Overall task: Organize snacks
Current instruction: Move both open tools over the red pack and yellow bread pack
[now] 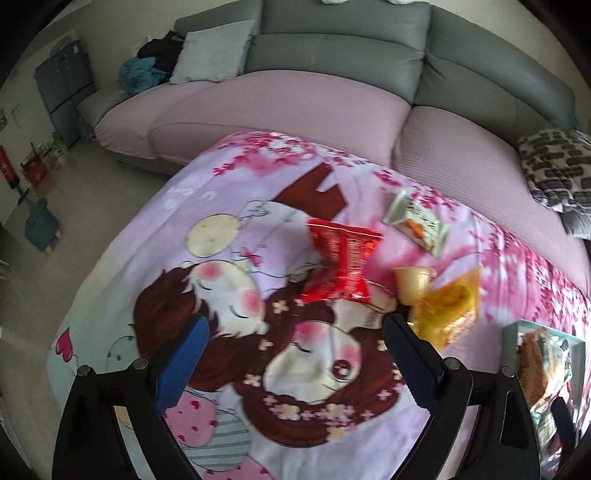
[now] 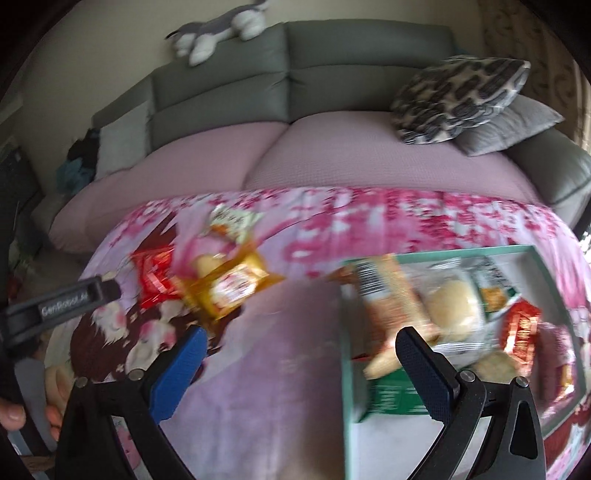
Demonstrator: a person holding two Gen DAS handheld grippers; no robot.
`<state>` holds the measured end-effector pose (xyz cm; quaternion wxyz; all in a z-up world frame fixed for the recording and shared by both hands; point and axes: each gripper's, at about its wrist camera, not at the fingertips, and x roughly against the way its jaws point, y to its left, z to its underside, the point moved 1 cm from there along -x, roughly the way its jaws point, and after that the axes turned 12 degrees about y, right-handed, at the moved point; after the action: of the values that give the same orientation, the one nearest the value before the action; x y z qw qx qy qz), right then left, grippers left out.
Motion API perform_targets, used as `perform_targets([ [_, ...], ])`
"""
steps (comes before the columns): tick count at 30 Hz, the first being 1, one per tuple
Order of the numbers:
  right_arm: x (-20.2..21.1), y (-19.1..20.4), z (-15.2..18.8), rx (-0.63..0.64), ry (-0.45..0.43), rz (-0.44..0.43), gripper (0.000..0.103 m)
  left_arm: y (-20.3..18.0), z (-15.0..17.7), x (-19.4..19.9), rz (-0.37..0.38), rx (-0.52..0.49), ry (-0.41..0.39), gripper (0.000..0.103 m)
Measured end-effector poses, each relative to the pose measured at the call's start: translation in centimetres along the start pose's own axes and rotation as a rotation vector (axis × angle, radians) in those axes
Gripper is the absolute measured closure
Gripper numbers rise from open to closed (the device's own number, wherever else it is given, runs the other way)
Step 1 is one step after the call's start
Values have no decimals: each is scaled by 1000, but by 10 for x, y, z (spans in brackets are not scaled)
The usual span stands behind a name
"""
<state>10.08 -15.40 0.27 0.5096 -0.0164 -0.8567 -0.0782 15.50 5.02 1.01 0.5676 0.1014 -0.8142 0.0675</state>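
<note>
A red snack packet (image 1: 341,264) lies on the cartoon-print blanket (image 1: 221,280). Beside it are a small jelly cup (image 1: 412,284), a yellow packet (image 1: 448,314) and a pale green packet (image 1: 415,221). My left gripper (image 1: 295,328) is open and empty, hovering just short of the red packet. A teal tray (image 2: 349,384) at the right holds several snacks. My right gripper (image 2: 301,341) is open and empty over the tray's left edge. The red packet (image 2: 155,282) and yellow packet (image 2: 229,288) also show in the right wrist view, where the left gripper (image 2: 66,295) comes in from the left.
A grey sofa with pink seat covers (image 1: 295,107) runs behind the blanket. A patterned cushion (image 2: 454,96) and grey cushion (image 2: 509,127) sit at its right end. A plush toy (image 2: 221,29) lies on the sofa back. Floor (image 1: 92,192) is to the left.
</note>
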Motion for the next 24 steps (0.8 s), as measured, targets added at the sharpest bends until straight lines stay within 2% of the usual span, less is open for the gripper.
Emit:
perform_targets([
  [6, -19, 28, 7, 52, 53, -25, 0, 25, -8, -10, 17, 79, 24, 7],
  [12, -29, 37, 3, 66, 64, -54, 0, 31, -20, -20, 50, 97, 43, 7],
  [18, -35, 35, -17, -7, 65, -155, 1, 28, -38, -33, 115, 89, 66, 7],
  [24, -58, 28, -45, -117, 119, -223, 14, 17, -55, -51, 206, 57, 71, 7],
])
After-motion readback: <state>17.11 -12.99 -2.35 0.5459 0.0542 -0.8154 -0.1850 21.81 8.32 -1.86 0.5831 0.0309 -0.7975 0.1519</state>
